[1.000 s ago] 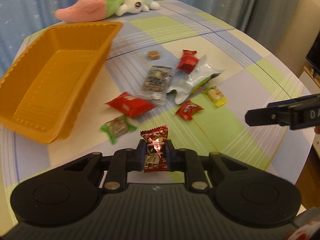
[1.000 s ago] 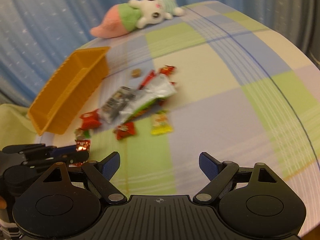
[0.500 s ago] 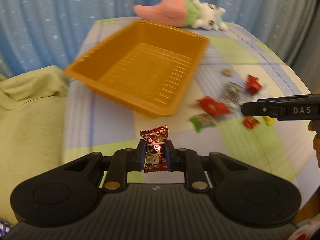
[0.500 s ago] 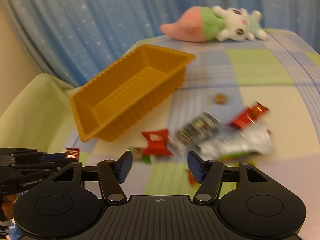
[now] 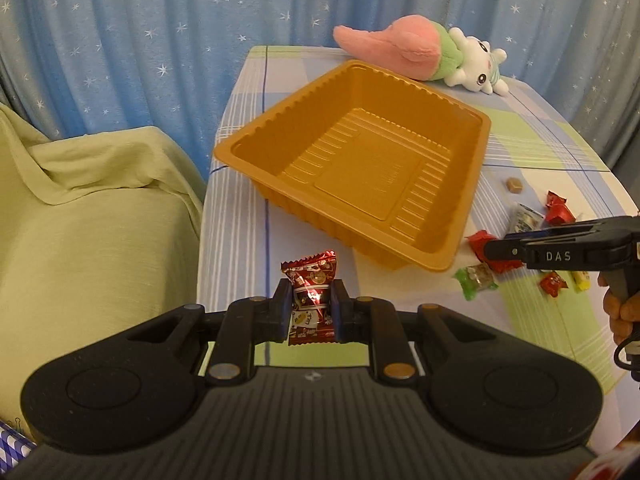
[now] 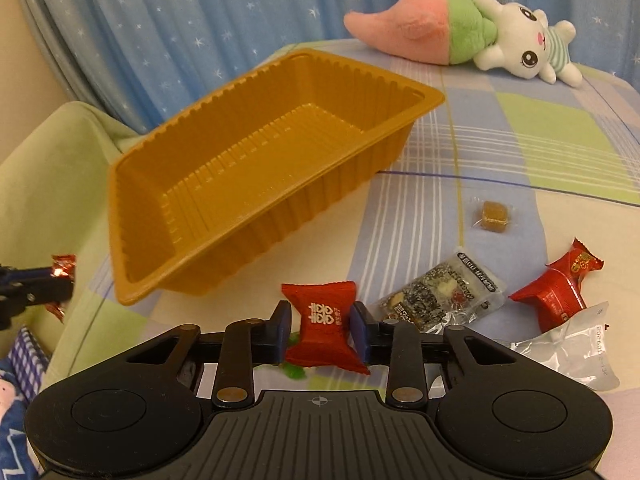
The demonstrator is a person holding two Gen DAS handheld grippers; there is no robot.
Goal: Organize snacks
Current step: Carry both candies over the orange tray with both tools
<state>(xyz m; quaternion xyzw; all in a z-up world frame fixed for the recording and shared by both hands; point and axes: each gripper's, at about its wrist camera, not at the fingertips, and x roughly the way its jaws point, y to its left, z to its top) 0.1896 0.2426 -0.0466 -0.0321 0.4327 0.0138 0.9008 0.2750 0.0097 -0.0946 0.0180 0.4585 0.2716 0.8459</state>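
My left gripper is shut on a red foil candy, held above the table's near left corner, short of the orange tray. The tray holds nothing. The right wrist view shows that candy and the left gripper at the far left. My right gripper is low over the snack pile, and its jaws are closing on a red snack packet that is pinched at the waist between the pads. In the left wrist view the right gripper reaches in from the right over the packets.
A pink, green and white plush toy lies behind the tray. Loose snacks lie right of the tray: a brown cube, a clear speckled packet, another red packet, a silver bag, a green candy. Green-covered seat at left.
My left gripper swung left with the candy, from over the snacks toward the tray's near corner. My right gripper moved down to the pile and its wide jaws narrowed onto the red packet.
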